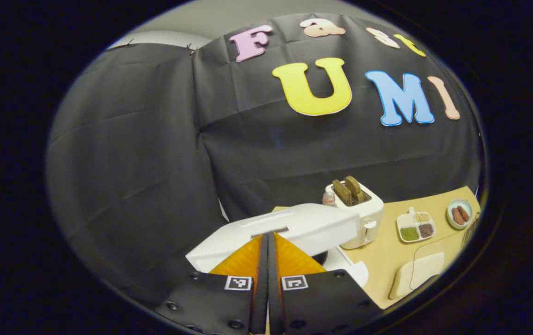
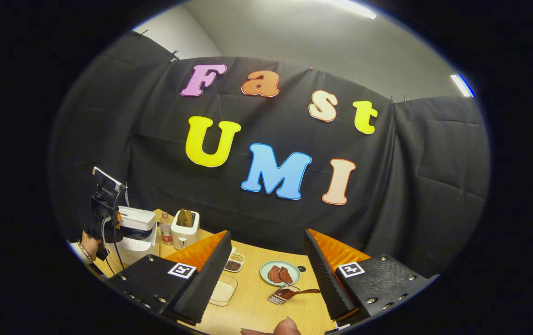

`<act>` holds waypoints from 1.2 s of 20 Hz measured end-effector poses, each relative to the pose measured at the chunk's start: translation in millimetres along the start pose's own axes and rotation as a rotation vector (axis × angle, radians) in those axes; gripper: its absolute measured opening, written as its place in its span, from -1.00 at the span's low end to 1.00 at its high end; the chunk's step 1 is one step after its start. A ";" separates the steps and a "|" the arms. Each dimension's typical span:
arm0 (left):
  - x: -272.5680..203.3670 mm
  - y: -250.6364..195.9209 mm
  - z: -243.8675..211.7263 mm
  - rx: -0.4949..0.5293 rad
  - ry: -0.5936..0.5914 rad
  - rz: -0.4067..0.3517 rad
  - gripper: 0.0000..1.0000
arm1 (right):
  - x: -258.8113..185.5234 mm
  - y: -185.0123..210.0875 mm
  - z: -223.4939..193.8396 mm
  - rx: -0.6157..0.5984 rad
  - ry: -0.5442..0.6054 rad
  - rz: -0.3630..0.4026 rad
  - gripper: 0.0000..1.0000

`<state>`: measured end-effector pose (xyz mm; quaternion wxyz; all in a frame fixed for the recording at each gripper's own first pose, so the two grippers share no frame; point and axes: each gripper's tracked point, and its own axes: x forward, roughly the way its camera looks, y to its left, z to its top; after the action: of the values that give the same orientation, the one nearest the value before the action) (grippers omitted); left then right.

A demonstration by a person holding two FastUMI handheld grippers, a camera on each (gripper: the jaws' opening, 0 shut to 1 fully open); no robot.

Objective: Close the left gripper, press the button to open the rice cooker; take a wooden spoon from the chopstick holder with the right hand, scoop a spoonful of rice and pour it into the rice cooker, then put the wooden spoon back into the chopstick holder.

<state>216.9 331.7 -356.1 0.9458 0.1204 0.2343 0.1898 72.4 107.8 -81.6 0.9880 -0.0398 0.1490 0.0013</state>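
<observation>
The white rice cooker [image 1: 303,225] lies right ahead of my left gripper [image 1: 269,236], which is shut with nothing between its fingers; the tips sit at the grey latch on the lid's front edge. A dark gap shows under the lid. In the right gripper view the rice cooker [image 2: 134,232] stands far left with its lid lifted a little, a hand holding the left gripper [image 2: 103,200] at it. My right gripper [image 2: 266,235] is open and holds nothing, high above the table. The wooden spoon [image 2: 300,292] lies in the metal chopstick holder [image 2: 276,298] below it. A clear box of rice [image 2: 223,291] sits near the left finger.
A white toaster [image 1: 359,209] with toast and a small bottle [image 2: 166,232] stand beside the cooker. A divided tray of grains [image 1: 415,227] and a plate of sausages [image 2: 279,273] lie on the wooden table [image 2: 257,307]. A person's fingertip [image 2: 287,326] shows at the bottom edge.
</observation>
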 end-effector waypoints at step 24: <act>-119.3 -36.2 -35.4 -0.132 0.065 -0.089 -0.67 | -9.9 -117.6 -55.0 0.138 -0.020 -0.123 0.90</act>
<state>113.0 254.6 -350.6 0.9511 0.0410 0.2568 0.1666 48.5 -13.7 -121.9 0.9881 0.0193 0.1359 -0.0692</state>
